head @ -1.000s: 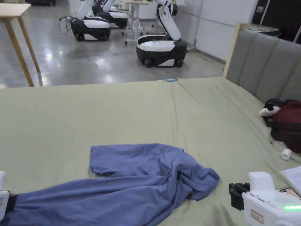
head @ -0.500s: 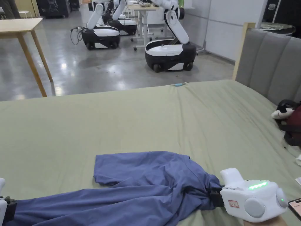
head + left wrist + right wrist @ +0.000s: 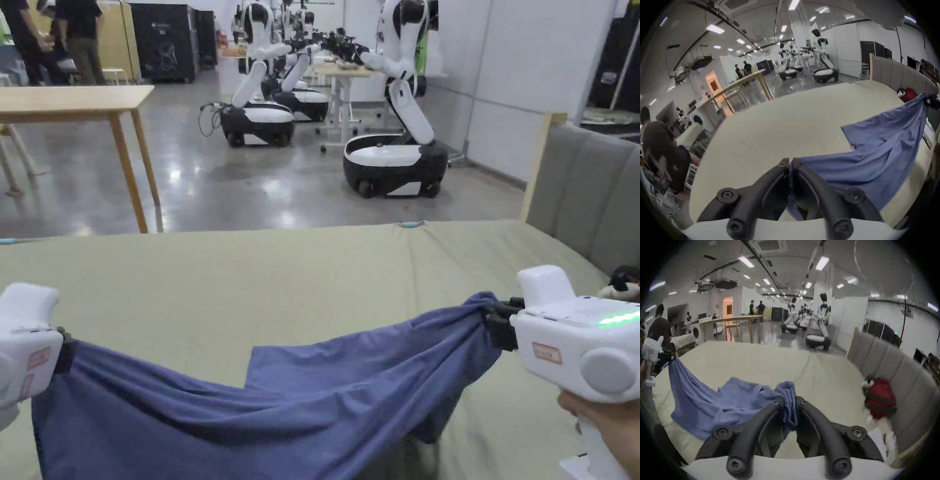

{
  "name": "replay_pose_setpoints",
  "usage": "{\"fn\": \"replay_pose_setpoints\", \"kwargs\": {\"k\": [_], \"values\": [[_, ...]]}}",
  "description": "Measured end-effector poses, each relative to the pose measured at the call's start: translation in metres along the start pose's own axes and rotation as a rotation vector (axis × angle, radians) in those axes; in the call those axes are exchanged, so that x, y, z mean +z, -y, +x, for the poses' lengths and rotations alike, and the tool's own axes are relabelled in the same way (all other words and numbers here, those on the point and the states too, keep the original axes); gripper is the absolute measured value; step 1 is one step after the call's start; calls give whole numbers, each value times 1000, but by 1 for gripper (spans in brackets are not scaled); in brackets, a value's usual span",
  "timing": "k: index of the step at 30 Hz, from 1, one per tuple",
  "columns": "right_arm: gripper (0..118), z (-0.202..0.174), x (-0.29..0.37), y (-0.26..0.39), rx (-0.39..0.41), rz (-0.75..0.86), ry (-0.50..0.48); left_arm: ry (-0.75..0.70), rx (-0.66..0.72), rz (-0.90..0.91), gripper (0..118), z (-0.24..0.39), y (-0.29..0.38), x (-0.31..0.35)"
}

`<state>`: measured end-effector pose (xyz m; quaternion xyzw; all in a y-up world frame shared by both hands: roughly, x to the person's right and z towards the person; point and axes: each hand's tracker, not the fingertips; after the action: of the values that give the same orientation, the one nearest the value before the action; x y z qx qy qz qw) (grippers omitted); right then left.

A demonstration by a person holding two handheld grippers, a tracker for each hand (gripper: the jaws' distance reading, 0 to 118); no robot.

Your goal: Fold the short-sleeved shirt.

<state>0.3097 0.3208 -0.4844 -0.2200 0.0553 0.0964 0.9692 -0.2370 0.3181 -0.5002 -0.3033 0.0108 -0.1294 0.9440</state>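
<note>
The left claw (image 3: 789, 164) is clamped tight on one end of the blue shirt (image 3: 350, 400), both jaws pinching a thin edge of cloth. The right claw (image 3: 790, 400) is closed on a bunched wad of the other end. The shirt hangs stretched between them, sagging in the middle over the near edge of the bed (image 3: 300, 269). A red bag (image 3: 880, 395) lies by the grey headboard (image 3: 587, 187) at the bed's right side.

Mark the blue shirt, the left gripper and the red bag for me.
blue shirt (image 3: 350, 400), head view, middle of the hanging cloth.
left gripper (image 3: 791, 165), left gripper view, between its jaw tips.
red bag (image 3: 880, 395), right gripper view, its front.
</note>
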Motion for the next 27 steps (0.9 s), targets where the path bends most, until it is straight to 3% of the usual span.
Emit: {"fn": "replay_pose_setpoints", "kwargs": {"k": [4, 11, 18, 23, 27], "values": [[15, 8, 23, -65, -51, 103, 44, -51, -1, 66, 0, -32, -40, 26], [15, 25, 53, -169, -82, 248, 123, -76, 138, 184, 0, -89, -116, 58], [15, 38, 63, -250, -114, 376, 185, -119, 132, 290, 0, -111, -199, 72], [15, 44, 46, -272, -120, 388, 181, -126, 134, 327, 0, -116, -233, 67], [15, 42, 8, -252, -105, 313, 160, -146, 114, 297, 0, -112, -225, 29]]}}
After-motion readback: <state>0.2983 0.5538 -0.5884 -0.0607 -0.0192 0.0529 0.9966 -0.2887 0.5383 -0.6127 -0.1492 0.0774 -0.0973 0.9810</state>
